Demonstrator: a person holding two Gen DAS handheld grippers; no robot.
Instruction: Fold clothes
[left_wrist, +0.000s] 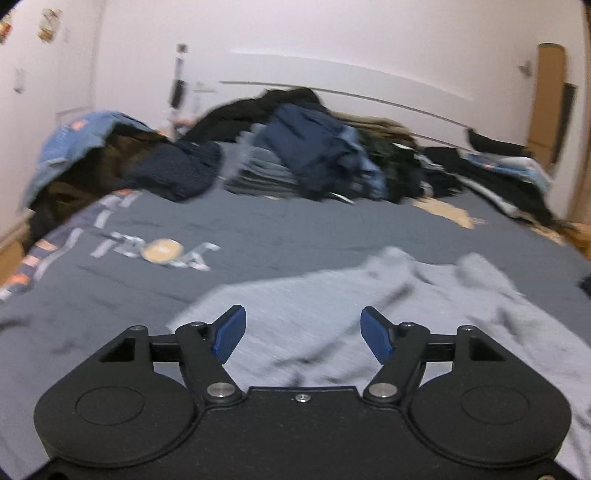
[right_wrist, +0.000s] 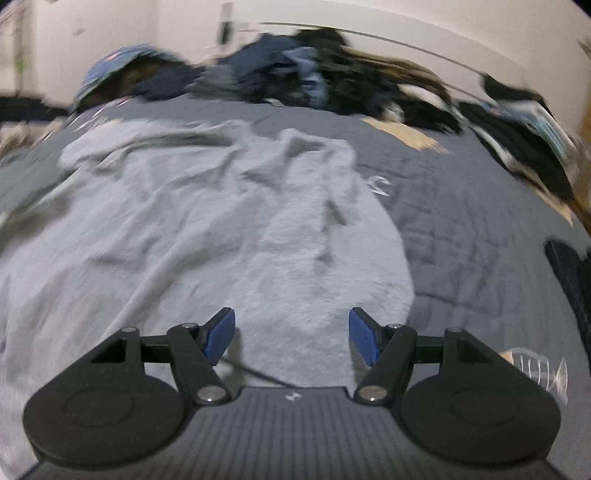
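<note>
Left claw and right claw are hovering released, gripping nothing, over the grey garment lying crumpled mid-frame on the bed; clothes pile is sitting upper centre.

A: State the illumination condition.
B: Even, diffuse indoor light of moderate level. The white wall reads slightly pink in the left wrist view. No glare. Shadows are soft, lying in the folds of the grey garment.
A: State the sharpness.
B: Motion blur affects both views. The clothes pile and the bedspread are smeared. The gripper bodies at the bottom of each frame are sharp.
A: State the distortion.
B: Fisheye curvature bends the headboard line. Corners darken to black vignetting.
</note>
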